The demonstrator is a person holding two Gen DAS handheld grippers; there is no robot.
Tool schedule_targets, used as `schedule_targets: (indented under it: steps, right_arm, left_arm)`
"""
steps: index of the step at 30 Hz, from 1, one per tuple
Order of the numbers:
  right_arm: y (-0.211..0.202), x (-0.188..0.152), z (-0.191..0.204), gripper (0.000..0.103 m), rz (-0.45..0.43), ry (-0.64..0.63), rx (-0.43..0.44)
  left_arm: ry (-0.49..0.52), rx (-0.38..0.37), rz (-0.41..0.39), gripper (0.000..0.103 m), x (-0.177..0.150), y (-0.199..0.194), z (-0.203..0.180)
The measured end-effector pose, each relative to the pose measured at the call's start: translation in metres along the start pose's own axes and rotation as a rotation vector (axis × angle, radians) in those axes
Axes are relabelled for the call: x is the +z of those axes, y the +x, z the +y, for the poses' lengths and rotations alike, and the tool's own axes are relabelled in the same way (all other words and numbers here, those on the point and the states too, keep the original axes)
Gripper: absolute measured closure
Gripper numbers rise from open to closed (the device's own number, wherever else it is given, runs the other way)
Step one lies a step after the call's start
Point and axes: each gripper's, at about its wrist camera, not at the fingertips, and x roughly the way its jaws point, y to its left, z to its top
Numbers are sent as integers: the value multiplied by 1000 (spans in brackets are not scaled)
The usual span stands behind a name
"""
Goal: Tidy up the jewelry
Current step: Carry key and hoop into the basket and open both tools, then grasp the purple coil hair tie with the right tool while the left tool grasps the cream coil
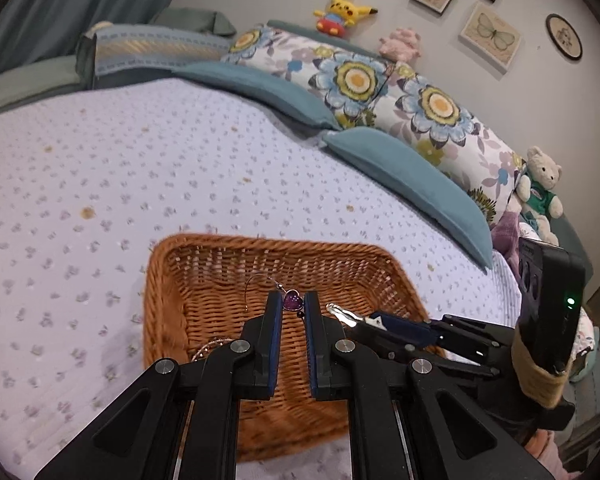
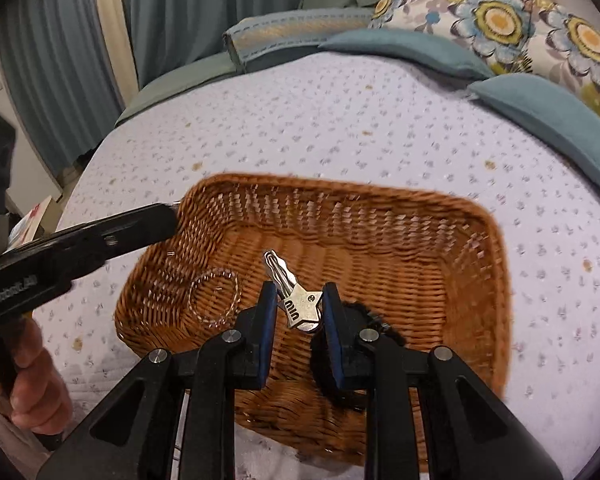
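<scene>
- We are carrying two items at once over one wicker basket (image 2: 380,216), which is sitting on the bed (image 1: 100,168).
- Left claw (image 1: 293,305): we are holding it narrow, pinching a purple heart charm (image 1: 292,302) that is trailing a thin wire hoop (image 1: 256,280); it looks like an earring or a pendant, and we cannot tell which. It is hanging above the middle of the basket.
- Right claw (image 2: 300,300): we are gripping a silver hair clip (image 2: 296,296) by its flat stamped plate, with its prongs pointing toward the far rim. In the left wrist view, this claw is approaching from the right.
- Step in hand, as we judge it: we are bringing both pieces over the basket, and the release is not yet done.
- Next move, as we judge it: lowering each claw closer to the woven floor, then parting the fingers so the light charm is not snagging on a pad or bouncing out.
- Count inside the basket: one pale beaded ring (image 2: 214,298), perhaps a bracelet, near the left wall; one dark fuzzy item (image 2: 364,316) partly hidden behind the right claw, which we cannot identify.
- Count in the claws: one charm, one clip.
</scene>
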Motion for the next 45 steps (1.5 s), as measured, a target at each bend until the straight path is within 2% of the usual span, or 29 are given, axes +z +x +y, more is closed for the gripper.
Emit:
schedule_targets:
  steps: [9,19,20,22,23,24,26,31,37,40,45]
  right_arm:
    - [40,-11,17,77,95,-36,-16]
    - [42,-13,13,77,100,-23,-17]
    - [41,-12,11,77,99,-19,-17]
    - [38,-10,8,74,99,-6,-10]
    - [35,-9,6,70,99,7,10]
    - [32,-8,3,65,92,23,27]
    - [23,-7,0,64,69,35,25]
    - [-14,-9,-6,64,24,65,24]
    - [-75,-27,5,63,-31,58,35]
    - [-103,-55,23,63,-35,22,62]
    - [-124,-104,52,63,1,-37,74]
  left_arm:
    - [-39,16,79,93,-17,41,22]
    - [-73,-7,95,92,-19,46,33]
    - [-74,-7,100,90,-19,46,34]
    - [-88,-14,107,72,-18,45,35]
    - [-92,-10,99,59,-18,43,35]
    - [-90,-4,83,56,-17,39,35]
    - [-74,4,74,56,-15,33,31]
    - [-80,-19,33,56,-6,4,21]
    - [-60,-26,-28,56,-9,-60,-2]
    - [-56,-24,-61,56,-26,-100,-14]
    - [-67,-8,-82,56,-66,-153,-23]
